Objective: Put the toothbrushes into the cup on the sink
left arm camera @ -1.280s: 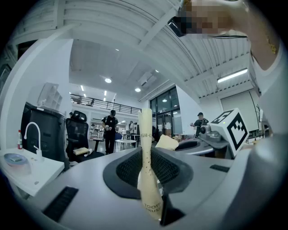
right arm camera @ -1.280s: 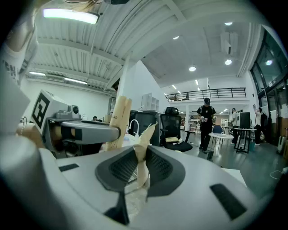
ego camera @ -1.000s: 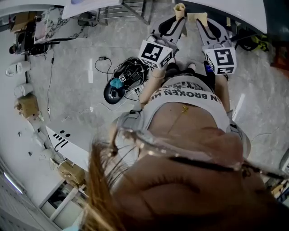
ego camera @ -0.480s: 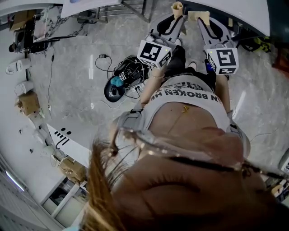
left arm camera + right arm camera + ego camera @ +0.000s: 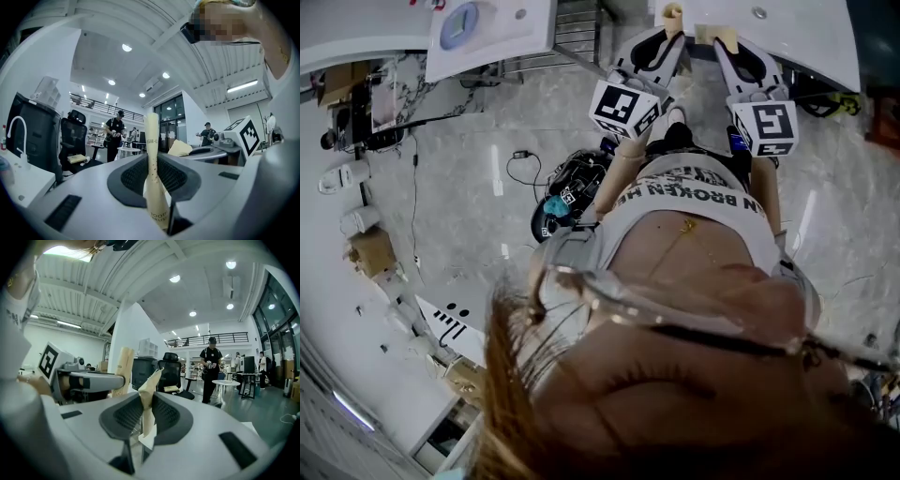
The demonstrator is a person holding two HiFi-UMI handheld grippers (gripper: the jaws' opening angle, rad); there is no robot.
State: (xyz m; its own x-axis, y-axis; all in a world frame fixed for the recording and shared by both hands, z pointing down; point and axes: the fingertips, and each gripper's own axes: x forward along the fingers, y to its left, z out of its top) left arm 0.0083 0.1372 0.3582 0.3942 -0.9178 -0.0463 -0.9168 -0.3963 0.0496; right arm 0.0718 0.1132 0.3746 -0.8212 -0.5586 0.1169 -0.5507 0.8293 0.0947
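Both grippers are held out in front of the person's body, side by side. My left gripper [image 5: 664, 36] is shut on a toothbrush in a cream paper pack [image 5: 673, 14]; in the left gripper view the pack [image 5: 152, 154] stands upright between the jaws of this gripper [image 5: 155, 176]. My right gripper [image 5: 727, 45] is shut on a second cream toothbrush pack [image 5: 716, 35], which shows creased and bent [image 5: 146, 394] between its jaws [image 5: 144, 411]. A white sink top [image 5: 502, 37] with a round bluish thing [image 5: 459, 22] lies at the upper left; I cannot tell if that is the cup.
A second white counter [image 5: 797, 33] runs along the top right. A black bag with cables [image 5: 570, 183] lies on the grey floor. A curved faucet [image 5: 16, 136], black office chairs [image 5: 171, 369] and a standing person [image 5: 211, 369] show in the gripper views.
The head view has shifted, so the white sink top and the counter now show along the top edge. Both grippers keep their packs and their places before the body.
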